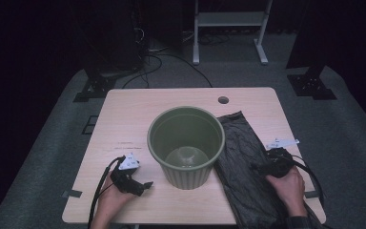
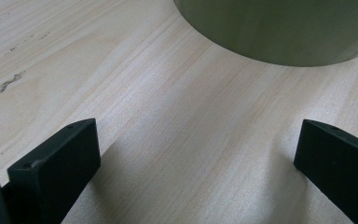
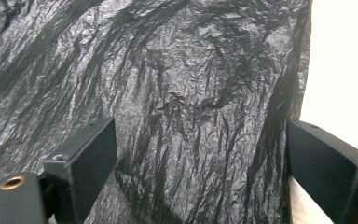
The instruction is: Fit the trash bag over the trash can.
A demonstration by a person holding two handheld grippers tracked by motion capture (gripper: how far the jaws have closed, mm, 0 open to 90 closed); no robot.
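Observation:
A green ribbed bin [image 1: 186, 143] stands upright and empty in the middle of the wooden table [image 1: 124, 119]. Flat on the table to its right lies a crumpled black plastic bag [image 1: 248, 157], its near end hanging past the front edge. My left gripper [image 1: 145, 185] rests low at the front left, open, pointing at the bin's base [image 2: 279, 32] with bare wood between its jaws. My right gripper [image 1: 257, 167] hovers over the bag [image 3: 182, 107], open, jaws spread wide just above the crinkled film, close to the bag's edge.
A round cable hole [image 1: 223, 100] sits near the table's far edge. Behind the table are a white frame [image 1: 228, 28], black stands [image 1: 95, 86] and cables on grey carpet. Bare wood lies left of the bin and along the far side.

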